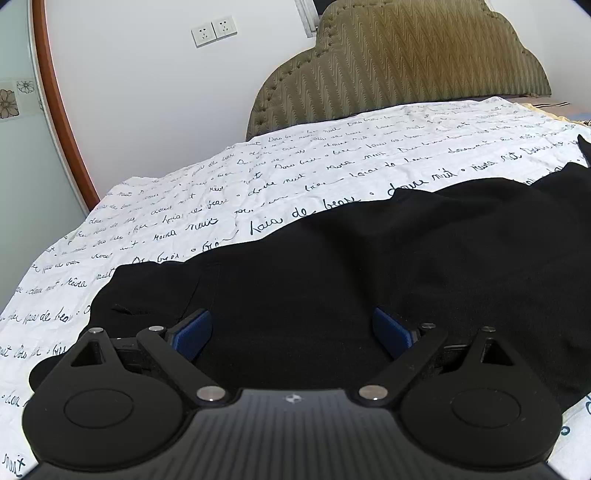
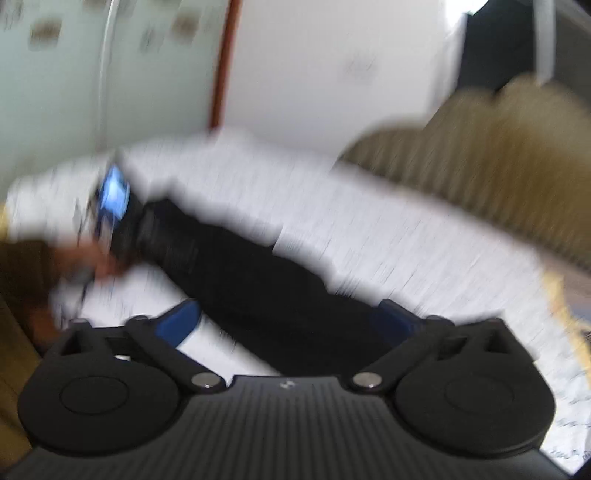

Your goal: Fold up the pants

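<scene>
Closest in the left wrist view, the left gripper (image 1: 291,332) has its blue-padded fingers (image 1: 194,334) spread wide, low over the black pants (image 1: 369,266) with nothing pinched between them. The pants lie spread out on a white sheet (image 1: 258,177) printed with handwriting, which covers the bed. Past the sheet stands an olive padded headboard (image 1: 406,62), and on the white wall beside it sit two power sockets (image 1: 214,31).

The right wrist view is heavily blurred. The right gripper (image 2: 291,321) also has its fingers spread apart, empty, over one end of the pants (image 2: 258,280), which run away across the sheet (image 2: 369,229). At their far end the left gripper (image 2: 114,192) shows as a blue smear. The headboard (image 2: 498,147) rises behind.
</scene>
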`<state>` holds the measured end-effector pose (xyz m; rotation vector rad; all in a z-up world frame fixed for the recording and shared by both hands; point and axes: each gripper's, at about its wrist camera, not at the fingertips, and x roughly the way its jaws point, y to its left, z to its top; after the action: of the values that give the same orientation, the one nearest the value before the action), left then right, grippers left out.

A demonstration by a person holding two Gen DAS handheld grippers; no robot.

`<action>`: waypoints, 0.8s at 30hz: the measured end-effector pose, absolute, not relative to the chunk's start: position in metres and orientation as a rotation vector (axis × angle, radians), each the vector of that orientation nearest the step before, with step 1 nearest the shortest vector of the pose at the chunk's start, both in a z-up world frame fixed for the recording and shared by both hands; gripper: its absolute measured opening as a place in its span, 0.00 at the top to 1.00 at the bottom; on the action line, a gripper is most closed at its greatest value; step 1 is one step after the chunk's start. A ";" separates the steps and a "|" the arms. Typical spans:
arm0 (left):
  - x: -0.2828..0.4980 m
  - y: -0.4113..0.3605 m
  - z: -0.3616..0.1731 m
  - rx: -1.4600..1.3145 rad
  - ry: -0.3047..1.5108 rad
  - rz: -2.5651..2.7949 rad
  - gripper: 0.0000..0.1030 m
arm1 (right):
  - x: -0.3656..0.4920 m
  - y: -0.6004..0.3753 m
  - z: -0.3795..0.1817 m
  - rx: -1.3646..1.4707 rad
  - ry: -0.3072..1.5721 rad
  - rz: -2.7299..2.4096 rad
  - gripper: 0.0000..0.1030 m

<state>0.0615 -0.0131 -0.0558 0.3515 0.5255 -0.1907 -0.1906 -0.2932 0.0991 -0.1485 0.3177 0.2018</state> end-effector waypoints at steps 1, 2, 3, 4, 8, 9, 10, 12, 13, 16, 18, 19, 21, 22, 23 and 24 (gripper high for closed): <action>0.062 -0.013 -0.056 0.352 0.525 -0.189 0.08 | -0.188 -0.301 0.101 -0.098 0.285 0.160 0.00; 0.061 -0.014 -0.056 0.354 0.523 -0.188 0.07 | -0.177 -0.306 0.098 -0.069 0.284 0.105 0.00; 0.061 -0.014 -0.056 0.354 0.521 -0.186 0.07 | -0.164 -0.310 0.091 -0.059 0.307 0.022 0.00; 0.060 -0.014 -0.056 0.355 0.519 -0.184 0.07 | -0.147 -0.316 0.080 -0.050 0.352 -0.092 0.00; 0.058 -0.014 -0.056 0.361 0.503 -0.179 0.07 | -0.099 -0.347 0.034 0.074 0.442 -0.328 0.00; 0.057 -0.015 -0.056 0.364 0.497 -0.177 0.07 | -0.092 -0.355 0.027 0.143 0.451 -0.354 0.00; 0.056 -0.015 -0.055 0.369 0.490 -0.174 0.07 | -0.083 -0.363 0.023 0.208 0.475 -0.371 0.00; 0.049 -0.019 -0.053 0.397 0.453 -0.154 0.07 | -0.071 -0.376 0.019 0.252 0.492 -0.397 0.00; 0.043 -0.023 -0.050 0.424 0.421 -0.143 0.07 | -0.065 -0.383 0.019 0.240 0.475 -0.409 0.00; 0.014 -0.044 -0.038 0.486 0.309 -0.188 0.07 | -0.035 -0.408 0.021 0.159 0.488 -0.470 0.00; -0.006 -0.060 -0.029 0.503 0.276 -0.325 0.07 | -0.007 -0.424 0.023 0.103 0.525 -0.517 0.04; -0.013 -0.069 -0.025 0.513 0.277 -0.401 0.07 | 0.010 -0.432 0.022 0.080 0.551 -0.528 0.06; -0.022 -0.086 -0.019 0.527 0.299 -0.553 0.07 | 0.041 -0.448 0.016 0.059 0.603 -0.554 0.11; -0.024 -0.093 -0.017 0.520 0.311 -0.625 0.07 | 0.054 -0.457 0.013 0.066 0.627 -0.561 0.13; -0.027 -0.100 -0.015 0.510 0.323 -0.684 0.07 | 0.065 -0.466 0.009 0.082 0.648 -0.564 0.15; -0.027 -0.106 -0.013 0.499 0.336 -0.732 0.07 | 0.075 -0.476 0.004 0.107 0.663 -0.565 0.16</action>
<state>-0.0269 -0.1058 -0.0128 0.4988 0.3364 -0.7323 0.0748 -0.4764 0.0042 0.1071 0.6625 -0.5654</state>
